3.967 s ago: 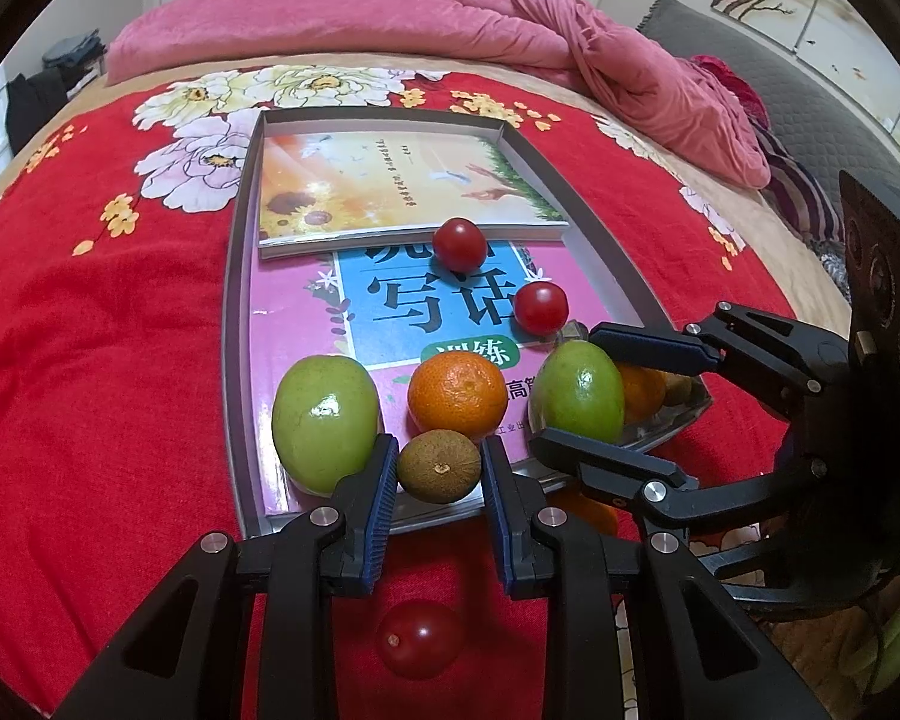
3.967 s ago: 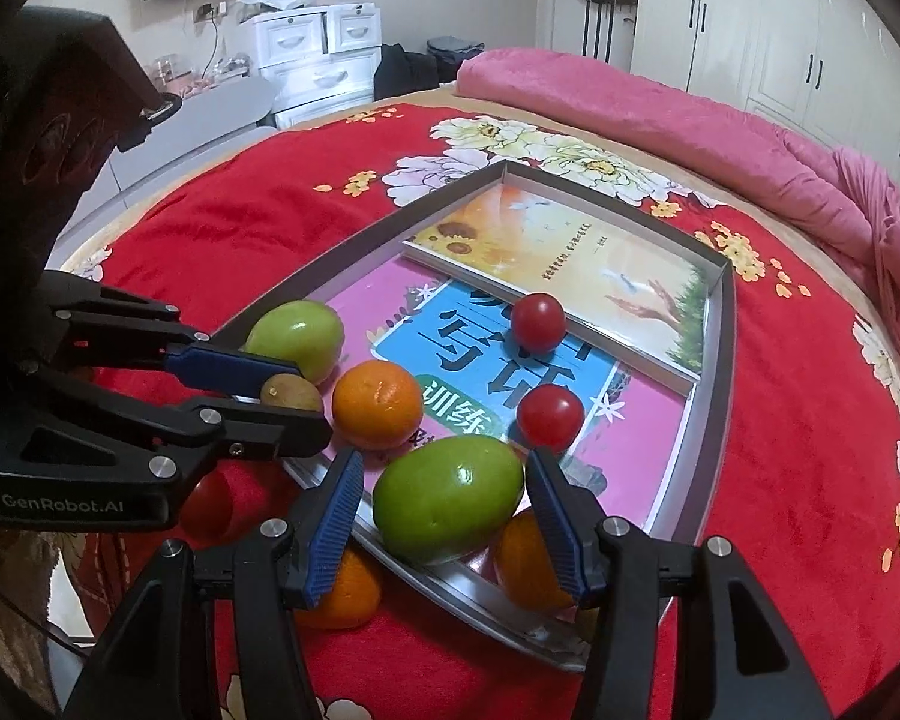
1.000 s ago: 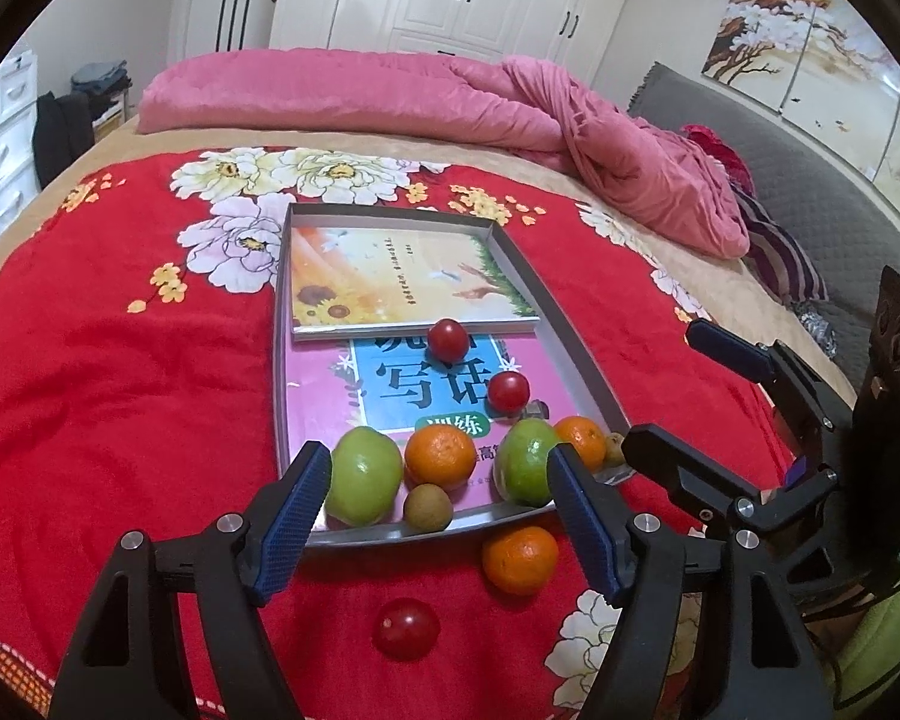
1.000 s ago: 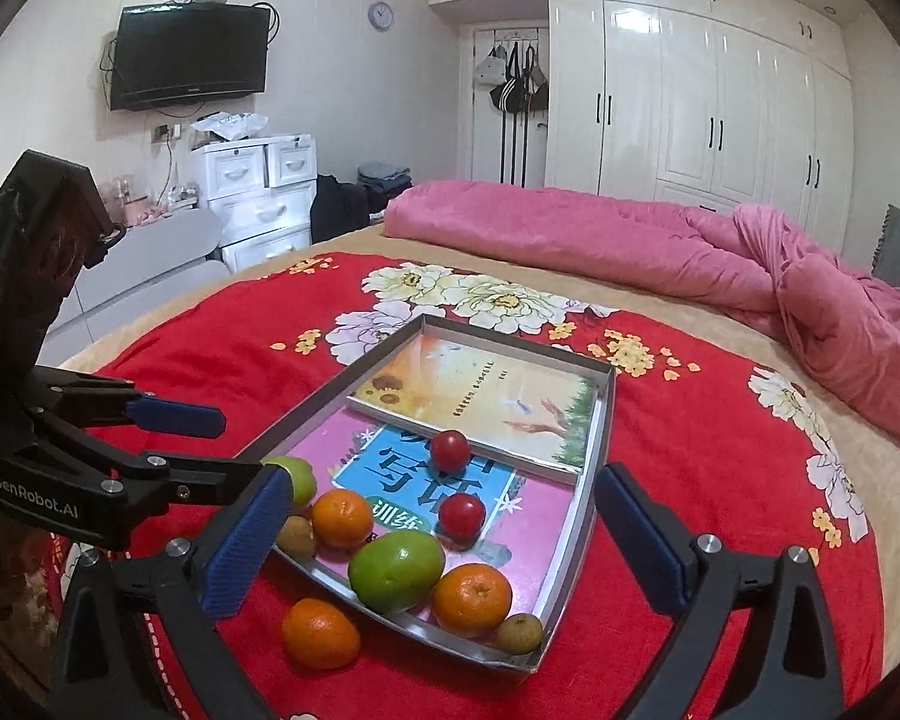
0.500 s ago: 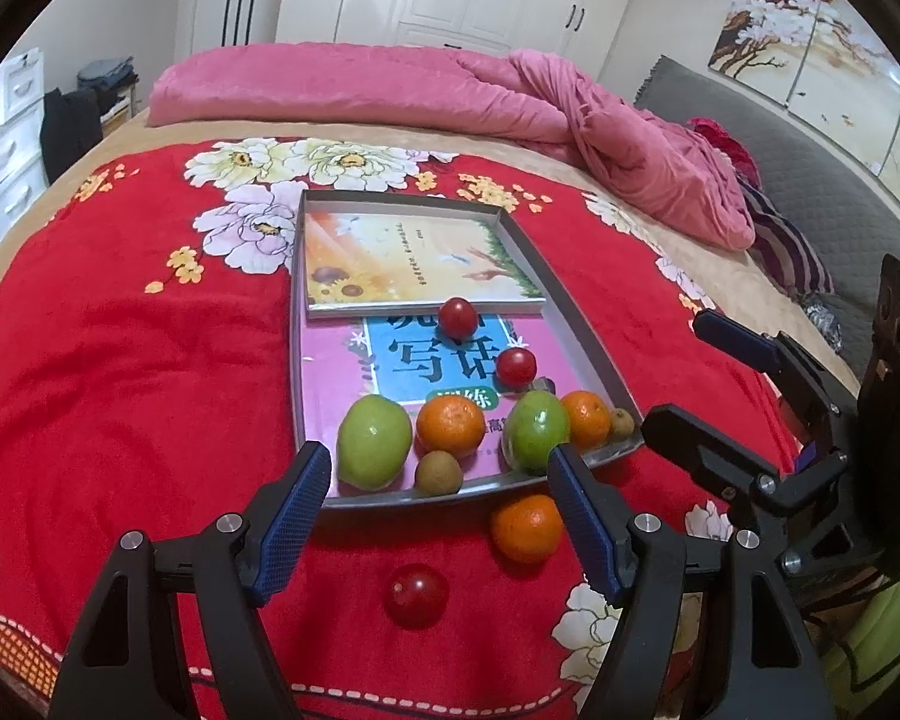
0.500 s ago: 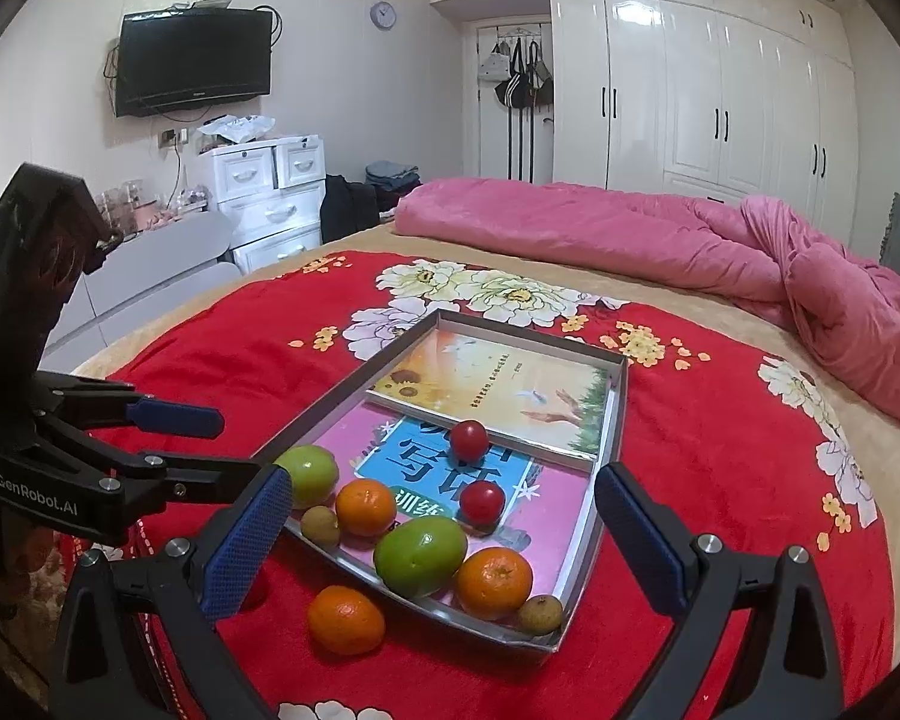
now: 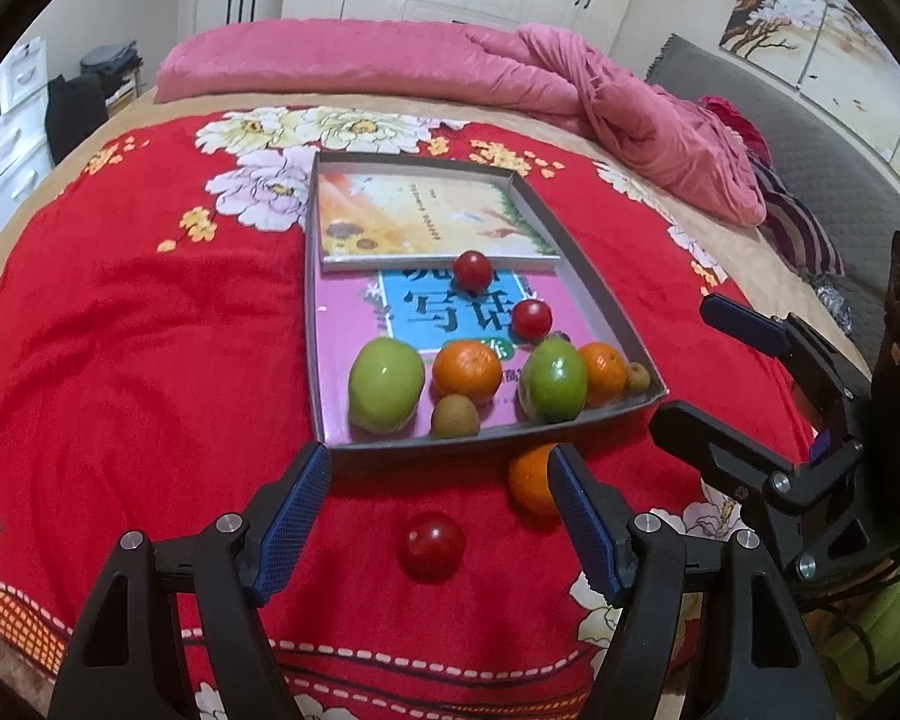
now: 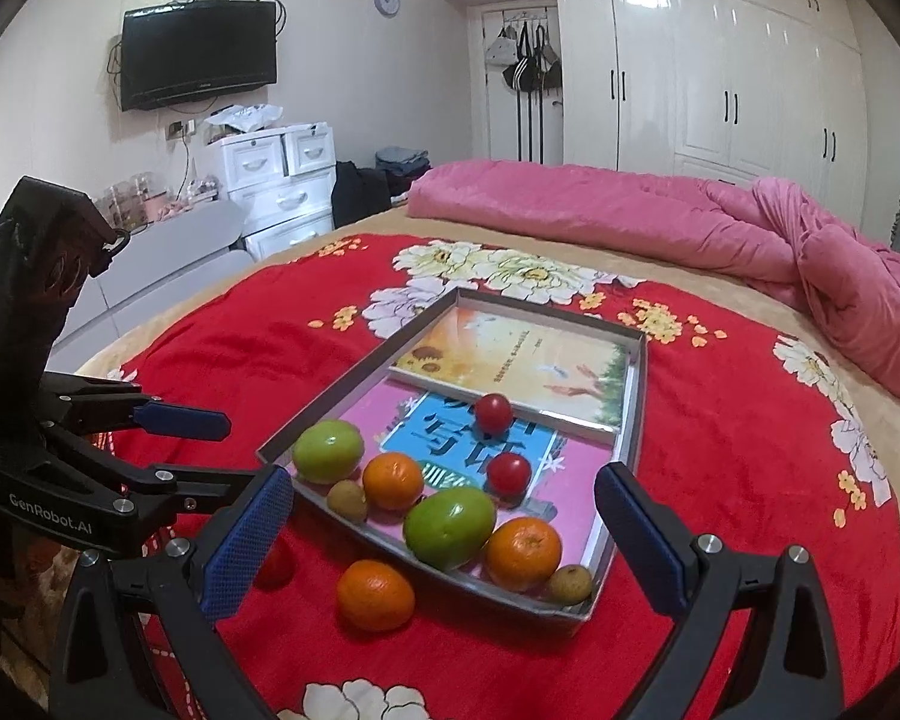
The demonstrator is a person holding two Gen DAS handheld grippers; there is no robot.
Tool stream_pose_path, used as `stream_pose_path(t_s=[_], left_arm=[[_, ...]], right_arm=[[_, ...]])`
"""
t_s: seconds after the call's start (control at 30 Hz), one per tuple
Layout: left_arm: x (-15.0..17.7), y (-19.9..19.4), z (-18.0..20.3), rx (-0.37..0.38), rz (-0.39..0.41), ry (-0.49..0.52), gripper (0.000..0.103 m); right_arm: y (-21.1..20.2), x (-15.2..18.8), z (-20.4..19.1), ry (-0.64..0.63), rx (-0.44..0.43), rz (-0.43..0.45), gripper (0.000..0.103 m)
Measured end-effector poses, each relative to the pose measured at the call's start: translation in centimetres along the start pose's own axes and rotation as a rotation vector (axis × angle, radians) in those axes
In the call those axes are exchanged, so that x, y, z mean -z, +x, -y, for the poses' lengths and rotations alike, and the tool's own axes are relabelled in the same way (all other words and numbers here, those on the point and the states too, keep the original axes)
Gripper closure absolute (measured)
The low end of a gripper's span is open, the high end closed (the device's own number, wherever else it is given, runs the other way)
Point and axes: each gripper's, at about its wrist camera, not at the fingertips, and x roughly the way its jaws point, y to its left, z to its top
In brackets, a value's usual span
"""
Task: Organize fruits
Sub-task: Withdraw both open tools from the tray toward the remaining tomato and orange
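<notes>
Left gripper (image 7: 441, 504) hangs wide open, nothing between its pads, over the red blanket (image 7: 132, 360). Just ahead lies a loose red tomato (image 7: 431, 546), with a loose orange (image 7: 531, 480) to its right (both outside the tray). The grey tray (image 7: 594, 294) beyond holds the other fruit on books. Right gripper (image 8: 444, 531) gapes wide too, empty.

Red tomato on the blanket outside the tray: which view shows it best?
Left wrist view: the red tomato lies fully visible between the open left gripper fingers. Right wrist view shows only a sliver behind a blue pad.
</notes>
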Motion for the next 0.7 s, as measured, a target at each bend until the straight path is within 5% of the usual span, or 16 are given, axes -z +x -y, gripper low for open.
stream_pose_path(t_s=[0.7], left_arm=[[2.2,2.2,-0.6,0.003,-0.118,-0.032,0.027]], right_arm=[[1.5,3.0,-1.7,0.001,-0.022,-0.181,0.001]])
